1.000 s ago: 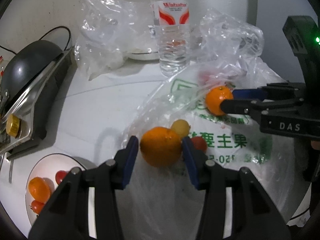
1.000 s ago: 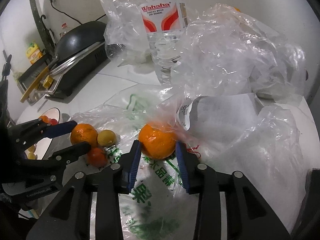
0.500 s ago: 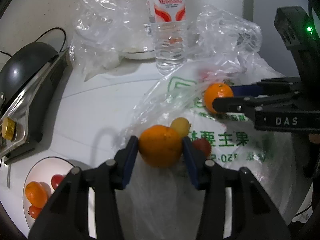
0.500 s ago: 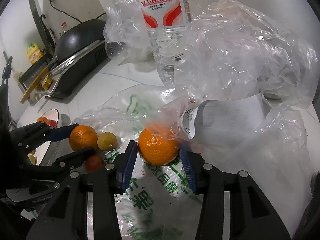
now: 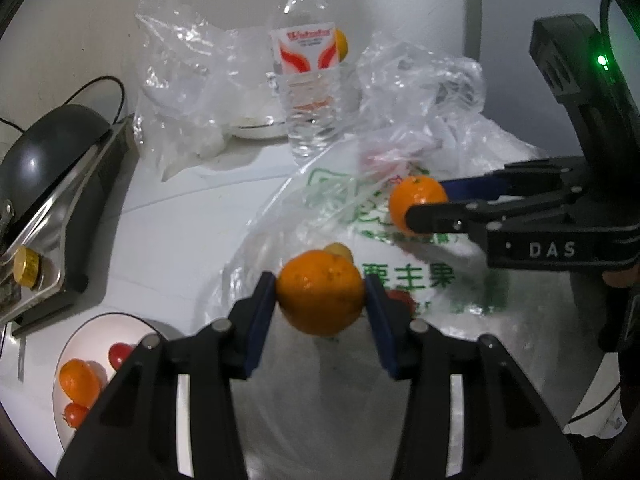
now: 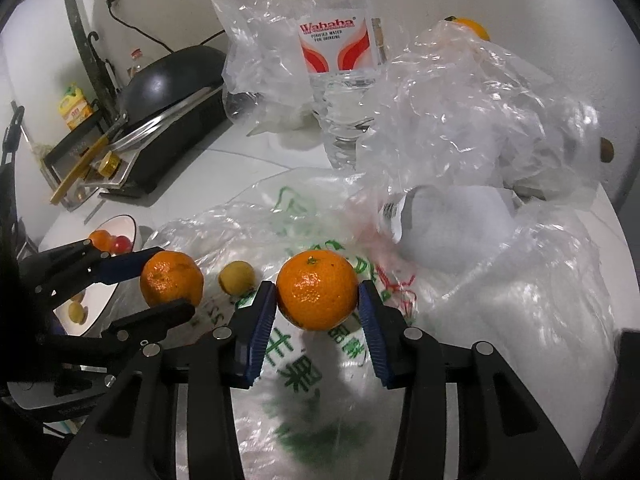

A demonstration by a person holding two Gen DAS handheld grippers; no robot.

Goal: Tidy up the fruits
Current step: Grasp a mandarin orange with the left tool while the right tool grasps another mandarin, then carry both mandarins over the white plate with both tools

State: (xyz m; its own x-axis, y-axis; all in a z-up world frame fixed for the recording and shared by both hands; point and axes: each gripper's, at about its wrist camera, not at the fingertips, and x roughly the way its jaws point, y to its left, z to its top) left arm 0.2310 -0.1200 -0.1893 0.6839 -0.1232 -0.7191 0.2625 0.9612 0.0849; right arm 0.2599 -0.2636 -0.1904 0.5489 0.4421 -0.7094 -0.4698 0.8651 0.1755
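My left gripper [image 5: 320, 292] is shut on an orange [image 5: 320, 297] and holds it above the printed plastic bag [image 5: 420, 280]. My right gripper [image 6: 317, 300] is shut on a second orange [image 6: 316, 294], also lifted above the bag [image 6: 300, 380]. That orange shows in the left wrist view [image 5: 416, 202], and the left one in the right wrist view [image 6: 172, 278]. A small yellow fruit [image 6: 236, 277] and a red fruit [image 5: 402, 300] lie on the bag. A white plate [image 5: 86, 336] at lower left holds an orange and small red fruits.
A water bottle [image 5: 306, 80] stands at the back among crumpled clear bags [image 6: 472, 120]. Another orange [image 6: 472, 26] sits behind them. A black electric griddle [image 5: 44, 168] is at the left. A white dish [image 5: 256, 130] lies beside the bottle.
Both grippers have risen with their oranges, lifting them off the bag. The right orange has come free of the clear plastic that covered it.
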